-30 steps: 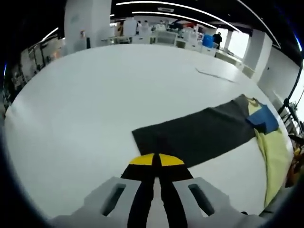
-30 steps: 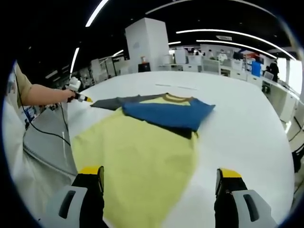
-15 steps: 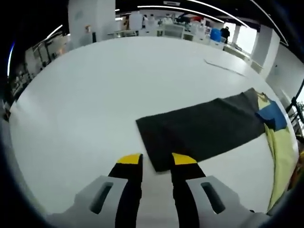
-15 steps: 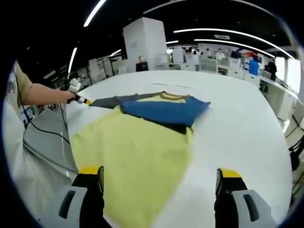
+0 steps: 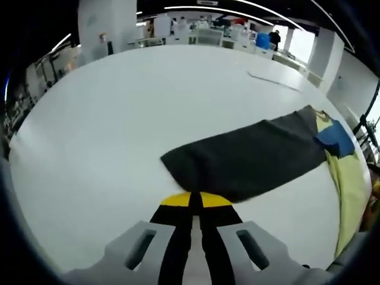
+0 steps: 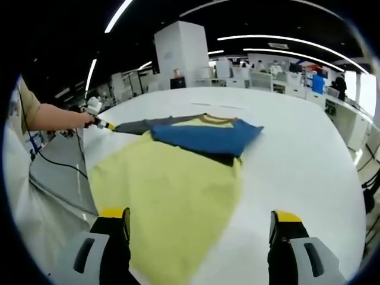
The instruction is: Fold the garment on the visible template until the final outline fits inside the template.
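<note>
Left gripper [image 5: 191, 200], bottom centre of the left gripper view, has its jaws pressed together on the near edge of the dark sleeve [image 5: 249, 157], which runs to the right edge where the yellow body and blue sleeve begin. In the right gripper view the shirt [image 6: 172, 190] lies flat on the white table [image 6: 297, 160], centre frame, blue sleeve [image 6: 205, 138] folded across the top. Right gripper [image 6: 199, 225] jaws wide apart at the bottom, holding nothing, left jaw over the shirt's hem.
</note>
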A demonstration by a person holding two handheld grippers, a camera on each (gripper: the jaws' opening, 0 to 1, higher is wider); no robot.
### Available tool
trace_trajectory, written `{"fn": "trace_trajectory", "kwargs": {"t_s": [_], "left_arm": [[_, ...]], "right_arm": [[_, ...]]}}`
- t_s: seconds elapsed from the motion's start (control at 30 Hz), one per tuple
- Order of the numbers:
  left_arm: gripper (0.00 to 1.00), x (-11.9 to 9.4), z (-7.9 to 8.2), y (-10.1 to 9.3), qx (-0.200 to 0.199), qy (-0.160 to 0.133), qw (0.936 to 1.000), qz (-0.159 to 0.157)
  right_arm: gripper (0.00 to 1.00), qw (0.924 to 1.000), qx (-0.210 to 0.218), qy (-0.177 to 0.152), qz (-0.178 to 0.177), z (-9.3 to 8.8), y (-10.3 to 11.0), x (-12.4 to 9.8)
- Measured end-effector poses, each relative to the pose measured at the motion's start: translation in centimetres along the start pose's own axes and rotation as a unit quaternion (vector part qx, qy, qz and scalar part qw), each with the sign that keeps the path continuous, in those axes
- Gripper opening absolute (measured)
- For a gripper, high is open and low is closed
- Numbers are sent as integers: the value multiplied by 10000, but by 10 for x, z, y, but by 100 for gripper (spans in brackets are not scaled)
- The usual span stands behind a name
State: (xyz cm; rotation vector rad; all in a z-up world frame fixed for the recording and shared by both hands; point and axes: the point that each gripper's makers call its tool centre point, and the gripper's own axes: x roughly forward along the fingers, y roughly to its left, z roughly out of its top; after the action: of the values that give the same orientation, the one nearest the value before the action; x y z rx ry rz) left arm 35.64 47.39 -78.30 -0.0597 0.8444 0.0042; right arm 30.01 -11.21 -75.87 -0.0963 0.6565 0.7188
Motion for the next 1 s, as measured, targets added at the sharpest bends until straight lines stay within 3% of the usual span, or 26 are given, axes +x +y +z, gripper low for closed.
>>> {"fn": "trace_trajectory", "kwargs": {"t_s": [0.4,1.0], "left_arm": [[0,-14,36,-8,177,-330,9992,-139],[0,-21,76,-52,638,-546,9948,-575]], "right_arm": [[97,10000,-26,-22,38,3,3,3],[97,10000,-3,-66,28,5,-1,2]]}}
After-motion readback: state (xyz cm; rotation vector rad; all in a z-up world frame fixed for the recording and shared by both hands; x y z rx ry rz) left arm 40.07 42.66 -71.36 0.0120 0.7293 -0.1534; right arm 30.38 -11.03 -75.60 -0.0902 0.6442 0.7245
